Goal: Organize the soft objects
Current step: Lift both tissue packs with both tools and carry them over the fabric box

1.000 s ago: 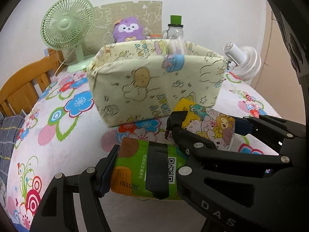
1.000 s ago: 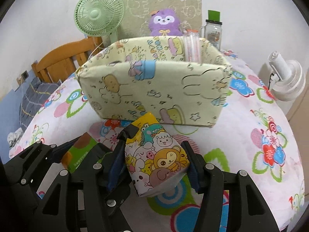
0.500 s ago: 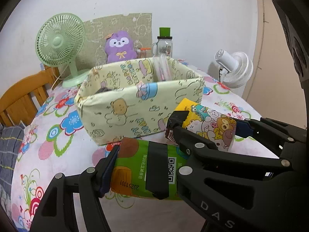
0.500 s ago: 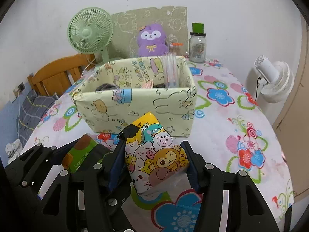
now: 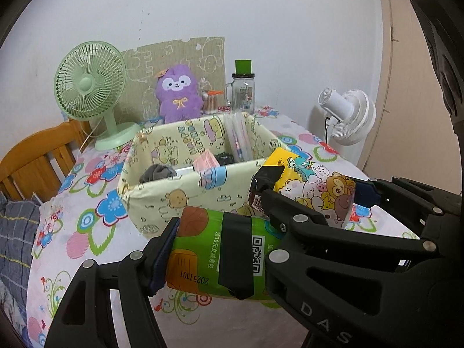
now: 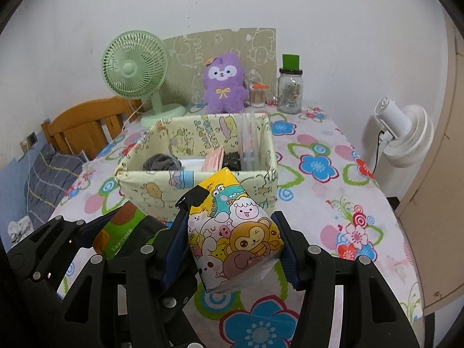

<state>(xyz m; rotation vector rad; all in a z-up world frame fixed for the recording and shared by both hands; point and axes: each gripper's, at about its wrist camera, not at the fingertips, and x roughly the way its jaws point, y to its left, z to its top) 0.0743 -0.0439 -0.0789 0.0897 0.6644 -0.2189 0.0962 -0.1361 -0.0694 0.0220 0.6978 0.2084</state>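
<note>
We've got the left gripper (image 5: pixel 217 249) clamped on the green tissue pack (image 5: pixel 214 249); right gripper (image 6: pixel 232 243) squeezing the cartoon pack (image 6: pixel 235 232); both up in front of the fabric box (image 6: pixel 150 188).

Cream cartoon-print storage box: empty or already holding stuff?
Partly filled. The cream cartoon-print storage box holds a grey rolled cloth, a pink packet and clear sleeves; free room remains.

Box mouth: we see the patterned box (image 6: pixel 162 185) open on top; a grey cloth (image 6: pixel 161 162), a pink pack (image 6: pixel 213 161) and upright clear sleeves (image 6: pixel 248 142) fill part of it.
Back edge: the green fan (image 6: pixel 134 68), purple plush (image 6: pixel 223 84) and glass jar (image 6: pixel 290 91) line the wall behind the box.
Right side: we find bare counter (image 6: pixel 333 208) beside the box, up to the white fan (image 6: pixel 406 133).
Left side: a wooden chair (image 6: pixel 84 127) stands just beside the counter.
</note>
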